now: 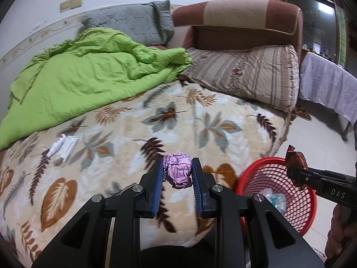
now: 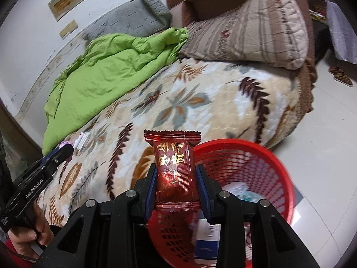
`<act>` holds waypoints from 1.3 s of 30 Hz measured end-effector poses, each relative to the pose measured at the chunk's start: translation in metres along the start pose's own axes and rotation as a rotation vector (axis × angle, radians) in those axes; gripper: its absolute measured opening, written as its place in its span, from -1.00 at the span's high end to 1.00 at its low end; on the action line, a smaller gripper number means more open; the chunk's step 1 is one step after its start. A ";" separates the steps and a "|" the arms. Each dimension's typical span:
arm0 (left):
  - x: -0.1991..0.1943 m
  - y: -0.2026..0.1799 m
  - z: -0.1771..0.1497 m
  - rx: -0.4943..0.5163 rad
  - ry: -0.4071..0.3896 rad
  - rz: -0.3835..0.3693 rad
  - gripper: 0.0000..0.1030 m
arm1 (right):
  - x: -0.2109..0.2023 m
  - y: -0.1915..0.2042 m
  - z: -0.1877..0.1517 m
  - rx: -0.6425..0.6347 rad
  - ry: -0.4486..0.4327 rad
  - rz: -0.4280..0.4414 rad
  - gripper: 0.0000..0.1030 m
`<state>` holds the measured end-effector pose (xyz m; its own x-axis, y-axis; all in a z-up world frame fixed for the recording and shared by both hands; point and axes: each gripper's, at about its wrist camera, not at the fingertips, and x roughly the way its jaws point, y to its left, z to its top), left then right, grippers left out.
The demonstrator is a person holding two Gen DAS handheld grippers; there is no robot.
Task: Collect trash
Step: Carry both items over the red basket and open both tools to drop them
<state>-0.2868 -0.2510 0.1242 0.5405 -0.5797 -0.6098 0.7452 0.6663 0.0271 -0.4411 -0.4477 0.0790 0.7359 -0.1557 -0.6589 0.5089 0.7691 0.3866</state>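
A: Report the state of the left tongs [image 1: 177, 174].

B: The left tongs are narrow and closed on a crumpled purple foil ball [image 1: 177, 170]. Both blue pads press against its sides. The ball is held above the leaf-patterned blanket [image 1: 178, 116] that covers the bed, near the bed's front edge.

A: Report the right tongs [image 2: 176, 179].

B: The right tongs are clamped on a dark red snack wrapper [image 2: 175, 169]. The wrapper stands upright between the pads, with its gold lettering facing the camera and its crimped top edge above the fingertips. In the right wrist view it sits over the near left rim of the red mesh basket [image 2: 263, 156].

A: Location of the basket?

B: On the pale floor, just beside the bed's corner. Inside it lie some pale crumpled scraps [image 2: 236, 189] and a blue-and-white box [image 2: 207, 239] bearing a barcode.

A: Other items on the bed?

B: A green quilt [image 1: 78, 78] is bunched at the far left. A striped pillow [image 1: 245, 73] and a grey pillow [image 1: 133, 24] rest against the brown headboard [image 1: 241, 15]. A small white tube [image 1: 55, 145] and a white box [image 1: 69, 145] lie side by side on the blanket, well left of the left tongs.

A: Operator visibility?

B: A hand [image 2: 33, 227] grips the left tool's handle.
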 end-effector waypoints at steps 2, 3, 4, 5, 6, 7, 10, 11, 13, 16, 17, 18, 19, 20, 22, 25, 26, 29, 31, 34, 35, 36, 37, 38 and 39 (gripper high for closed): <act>0.004 -0.007 0.003 0.005 0.010 -0.028 0.54 | -0.006 -0.008 0.001 0.007 -0.009 -0.015 0.29; 0.006 -0.010 0.004 0.006 0.016 -0.045 0.54 | -0.009 -0.012 0.001 0.011 -0.014 -0.026 0.29; 0.009 -0.013 0.006 0.005 0.026 -0.064 0.54 | -0.012 -0.015 0.001 0.014 -0.016 -0.033 0.29; 0.012 -0.018 0.007 0.005 0.037 -0.083 0.54 | -0.015 -0.019 0.000 0.020 -0.018 -0.042 0.29; 0.015 -0.022 0.008 0.004 0.049 -0.099 0.54 | -0.017 -0.023 -0.001 0.025 -0.019 -0.049 0.29; 0.019 -0.027 0.009 0.008 0.060 -0.117 0.54 | -0.018 -0.026 -0.002 0.030 -0.019 -0.055 0.29; 0.024 -0.040 0.010 0.028 0.078 -0.152 0.54 | -0.024 -0.035 -0.003 0.047 -0.018 -0.071 0.29; 0.025 -0.045 0.010 0.040 0.083 -0.167 0.54 | -0.025 -0.038 -0.003 0.052 -0.018 -0.076 0.29; 0.026 -0.057 0.008 0.065 0.091 -0.190 0.54 | -0.029 -0.042 -0.004 0.058 -0.018 -0.087 0.29; 0.028 -0.070 0.005 0.091 0.105 -0.218 0.54 | -0.034 -0.047 -0.006 0.068 -0.018 -0.100 0.28; 0.029 -0.075 0.005 0.098 0.110 -0.228 0.54 | -0.035 -0.048 -0.007 0.072 -0.018 -0.103 0.28; 0.030 -0.080 0.004 0.103 0.120 -0.245 0.54 | -0.036 -0.050 -0.008 0.076 -0.018 -0.107 0.28; 0.031 -0.083 0.004 0.105 0.126 -0.257 0.54 | -0.037 -0.051 -0.008 0.079 -0.018 -0.108 0.28; 0.031 -0.087 0.003 0.106 0.137 -0.277 0.54 | -0.038 -0.052 -0.009 0.081 -0.018 -0.110 0.28; 0.032 -0.092 0.002 0.105 0.151 -0.305 0.54 | -0.039 -0.053 -0.010 0.087 -0.016 -0.111 0.28; 0.034 -0.100 -0.002 0.114 0.177 -0.351 0.54 | -0.037 -0.055 -0.011 0.096 -0.013 -0.111 0.27; 0.033 -0.103 -0.003 0.121 0.179 -0.360 0.54 | -0.037 -0.054 -0.011 0.096 -0.012 -0.113 0.26; 0.033 -0.109 -0.006 0.142 0.188 -0.384 0.52 | -0.034 -0.055 -0.011 0.100 -0.004 -0.111 0.25; 0.034 -0.111 -0.006 0.150 0.196 -0.397 0.44 | -0.032 -0.056 -0.010 0.107 0.002 -0.117 0.24; 0.033 -0.112 -0.007 0.152 0.191 -0.407 0.26 | -0.032 -0.056 -0.010 0.108 -0.001 -0.126 0.17; 0.032 -0.112 -0.006 0.152 0.189 -0.412 0.12 | -0.032 -0.056 -0.010 0.107 -0.003 -0.127 0.12; 0.031 -0.112 -0.007 0.151 0.187 -0.412 0.03 | -0.033 -0.055 -0.009 0.105 -0.004 -0.128 0.10; 0.030 -0.111 -0.007 0.149 0.182 -0.408 -0.04 | -0.034 -0.055 -0.009 0.104 -0.005 -0.130 0.10; 0.029 -0.111 -0.006 0.149 0.177 -0.406 -0.04 | -0.035 -0.054 -0.009 0.102 -0.008 -0.133 0.09; 0.028 -0.110 -0.006 0.150 0.176 -0.405 -0.05 | -0.036 -0.054 -0.008 0.102 -0.009 -0.135 0.08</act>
<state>-0.3562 -0.3378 0.0993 0.1301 -0.6822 -0.7195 0.9378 0.3201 -0.1340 -0.4985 -0.4782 0.0768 0.6619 -0.2592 -0.7034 0.6455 0.6741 0.3590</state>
